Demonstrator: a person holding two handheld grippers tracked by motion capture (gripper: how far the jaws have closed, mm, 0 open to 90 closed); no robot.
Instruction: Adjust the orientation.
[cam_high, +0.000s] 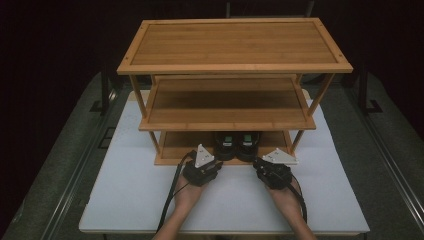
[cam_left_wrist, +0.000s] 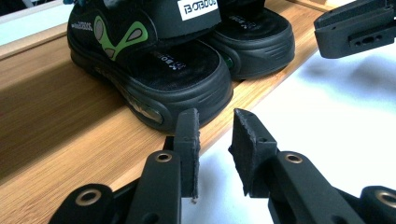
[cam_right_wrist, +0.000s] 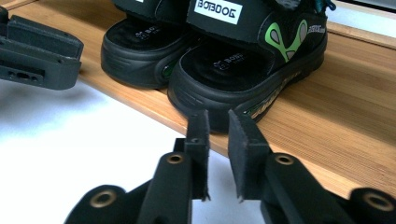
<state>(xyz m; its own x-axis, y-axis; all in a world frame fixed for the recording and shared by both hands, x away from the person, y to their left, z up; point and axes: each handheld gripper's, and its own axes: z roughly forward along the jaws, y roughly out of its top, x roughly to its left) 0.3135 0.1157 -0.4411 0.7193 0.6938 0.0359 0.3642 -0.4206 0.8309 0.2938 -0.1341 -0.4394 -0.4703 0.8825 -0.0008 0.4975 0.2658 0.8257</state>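
Note:
A pair of black sandals with green marks stands on the bottom shelf (cam_high: 180, 145) of a bamboo rack, heels toward me: the left sandal (cam_high: 226, 145) (cam_left_wrist: 154, 60) and the right sandal (cam_high: 247, 145) (cam_right_wrist: 243, 65). My left gripper (cam_high: 217, 161) (cam_left_wrist: 215, 126) sits just behind the left sandal's heel, jaws apart with nothing between them. Just behind the right sandal's heel, my right gripper (cam_high: 256, 163) (cam_right_wrist: 218, 123) has a narrow gap between its jaws, and that gap is empty. Neither gripper touches a sandal.
The three-tier bamboo rack (cam_high: 235, 67) stands at the back of a white table (cam_high: 125, 190); its top and middle shelves (cam_high: 225, 107) are bare. The low middle shelf overhangs the sandals. Dark floor and rails flank the table.

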